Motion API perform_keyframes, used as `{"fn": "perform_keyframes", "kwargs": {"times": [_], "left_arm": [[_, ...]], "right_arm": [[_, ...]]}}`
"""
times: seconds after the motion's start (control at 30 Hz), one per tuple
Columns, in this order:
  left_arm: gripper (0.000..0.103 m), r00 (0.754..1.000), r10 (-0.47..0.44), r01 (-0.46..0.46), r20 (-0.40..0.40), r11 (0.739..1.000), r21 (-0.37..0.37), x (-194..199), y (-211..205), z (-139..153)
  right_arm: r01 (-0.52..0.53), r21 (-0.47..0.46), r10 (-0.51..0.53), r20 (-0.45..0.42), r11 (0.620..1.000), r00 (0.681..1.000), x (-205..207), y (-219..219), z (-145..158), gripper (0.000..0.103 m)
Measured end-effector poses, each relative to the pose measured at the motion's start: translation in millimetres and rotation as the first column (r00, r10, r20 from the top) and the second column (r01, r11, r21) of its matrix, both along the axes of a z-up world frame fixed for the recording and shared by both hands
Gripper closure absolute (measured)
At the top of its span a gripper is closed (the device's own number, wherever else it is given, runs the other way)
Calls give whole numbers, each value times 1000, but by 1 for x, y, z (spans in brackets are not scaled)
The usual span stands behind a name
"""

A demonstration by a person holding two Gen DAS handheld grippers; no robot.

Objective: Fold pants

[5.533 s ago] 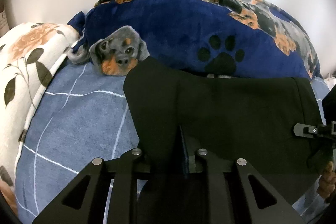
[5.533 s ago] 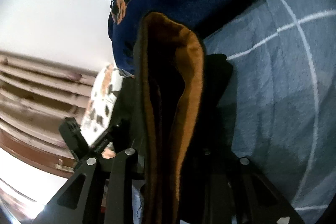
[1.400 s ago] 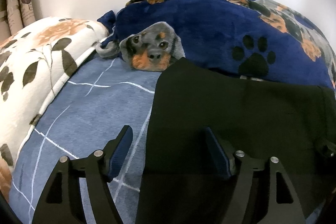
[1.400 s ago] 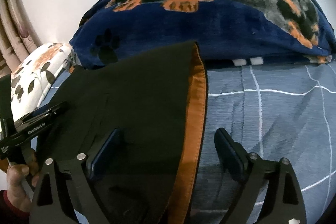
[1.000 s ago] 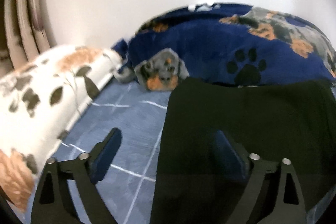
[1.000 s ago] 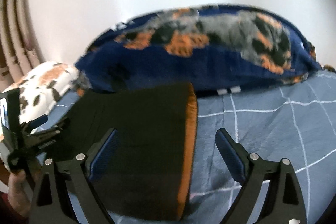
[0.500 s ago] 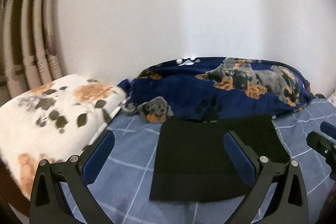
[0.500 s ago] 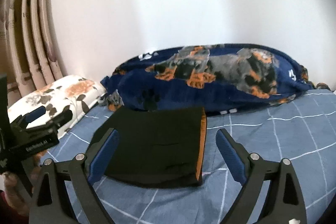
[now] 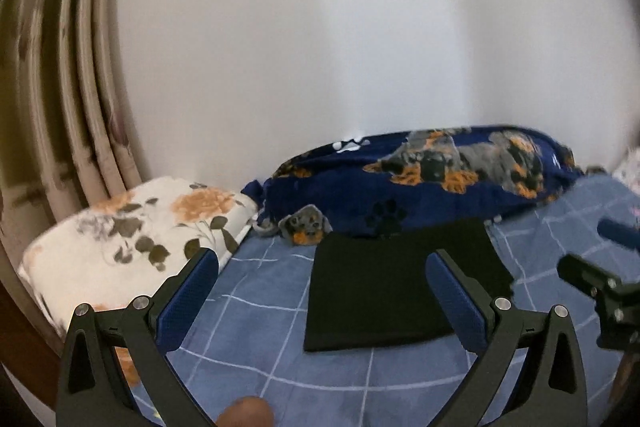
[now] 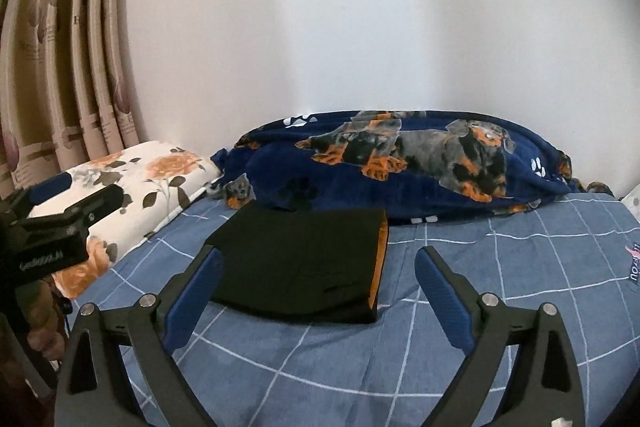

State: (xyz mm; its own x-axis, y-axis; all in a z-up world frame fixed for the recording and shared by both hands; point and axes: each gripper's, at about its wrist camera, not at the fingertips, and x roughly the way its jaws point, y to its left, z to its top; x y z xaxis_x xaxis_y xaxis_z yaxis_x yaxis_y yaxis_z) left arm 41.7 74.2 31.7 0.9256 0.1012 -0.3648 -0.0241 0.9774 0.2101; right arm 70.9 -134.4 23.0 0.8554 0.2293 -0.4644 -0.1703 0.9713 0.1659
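Nearest in each wrist view is its own black two-finger gripper with blue pads: the left gripper (image 9: 322, 291) and the right gripper (image 10: 318, 287) both stand spread wide with nothing between the pads, held clear above the blue checked bedsheet (image 10: 500, 291). Just beyond them, flat on that sheet, lies the folded black pants (image 10: 300, 259), a squarish bundle with an orange lining showing along its right edge. Its far edge seems to touch the navy fleece blanket printed with dachshunds (image 10: 420, 155), though the dark join is hard to read. Left of the pants, beside the sheet's edge, sits a white quilt with orange flowers (image 9: 136, 223). Behind it hang beige patterned curtains (image 10: 68, 67), and behind the blanket a plain white wall (image 10: 340, 19).
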Motion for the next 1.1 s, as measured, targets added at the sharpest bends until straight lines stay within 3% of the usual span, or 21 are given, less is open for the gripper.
{"fn": "perform_keyframes", "kwargs": {"times": [0.3,1.1], "left_arm": [[0,996,-71,65,-48,991,-116,-26,-6,17],[0,996,-51,39,-71,986,-160,-45,0,19]], "right_arm": [[7,-3,-7,-4,1000,1000,-22,-8,5,6],[-17,-44,18,21,999,1000,-51,3,21,4]]}}
